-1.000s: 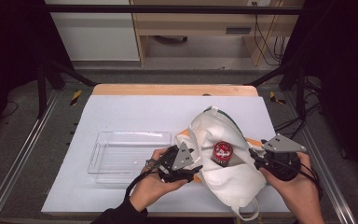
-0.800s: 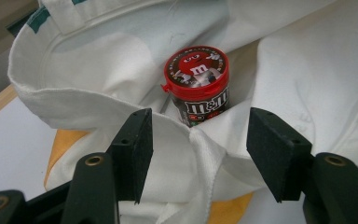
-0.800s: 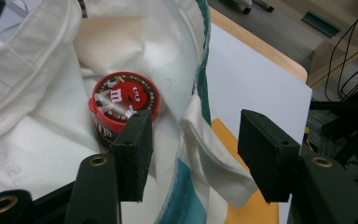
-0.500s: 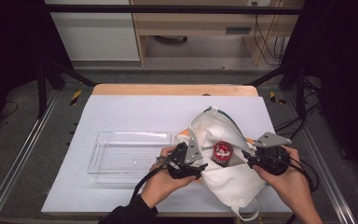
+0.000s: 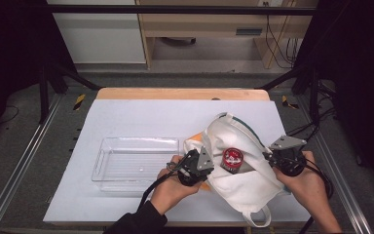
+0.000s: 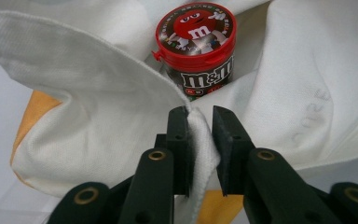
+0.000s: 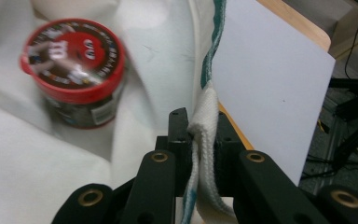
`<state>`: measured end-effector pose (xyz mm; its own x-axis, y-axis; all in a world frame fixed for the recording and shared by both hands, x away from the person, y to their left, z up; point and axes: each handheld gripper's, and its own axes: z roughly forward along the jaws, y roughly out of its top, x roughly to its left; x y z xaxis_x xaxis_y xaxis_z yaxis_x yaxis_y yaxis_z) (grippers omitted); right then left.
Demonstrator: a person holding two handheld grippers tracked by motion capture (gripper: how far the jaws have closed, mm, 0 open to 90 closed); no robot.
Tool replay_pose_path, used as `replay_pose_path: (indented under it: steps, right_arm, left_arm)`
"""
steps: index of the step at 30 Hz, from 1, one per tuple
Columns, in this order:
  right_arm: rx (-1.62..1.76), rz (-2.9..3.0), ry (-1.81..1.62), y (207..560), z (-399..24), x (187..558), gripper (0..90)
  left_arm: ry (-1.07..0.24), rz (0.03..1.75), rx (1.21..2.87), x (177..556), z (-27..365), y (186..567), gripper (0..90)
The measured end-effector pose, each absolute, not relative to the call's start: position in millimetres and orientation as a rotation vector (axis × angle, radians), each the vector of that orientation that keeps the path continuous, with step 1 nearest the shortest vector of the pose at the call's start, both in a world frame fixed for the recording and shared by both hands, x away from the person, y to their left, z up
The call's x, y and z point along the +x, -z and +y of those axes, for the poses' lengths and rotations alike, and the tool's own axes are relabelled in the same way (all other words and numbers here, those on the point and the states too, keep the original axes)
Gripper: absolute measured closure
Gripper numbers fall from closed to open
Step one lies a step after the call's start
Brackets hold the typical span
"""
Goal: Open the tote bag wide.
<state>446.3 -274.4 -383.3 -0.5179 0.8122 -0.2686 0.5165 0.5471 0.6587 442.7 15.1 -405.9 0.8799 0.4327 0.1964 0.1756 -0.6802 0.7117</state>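
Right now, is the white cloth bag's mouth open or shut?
Open: white cloth bag gapes, showing the red-lidded candy tub inside.

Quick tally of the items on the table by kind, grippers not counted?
White cloth bag: 1
Red-lidded candy tub: 1
Clear plastic tray: 1
Orange flat item under the bag, partly hidden: 1
Total: 4
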Motion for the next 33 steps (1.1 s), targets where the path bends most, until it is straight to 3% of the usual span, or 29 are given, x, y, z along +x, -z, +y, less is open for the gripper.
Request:
replay_pose_path:
  steps: [15,26,33]
  right_arm:
    - [1.156,2.042,-0.658,362.8,-312.7,481.3,82.3]
    - [1.318,2.124,-0.698,422.8,-336.1,503.2,82.2]
    - [1.351,2.141,-0.736,434.2,-344.1,507.5,82.1]
  left_arm:
    - [-0.441,0.446,2.305,436.8,38.2,397.3,83.5]
    - [-0.422,0.453,2.354,435.7,42.4,414.9,83.6]
    - [-0.424,0.462,2.358,432.4,44.1,415.9,83.7]
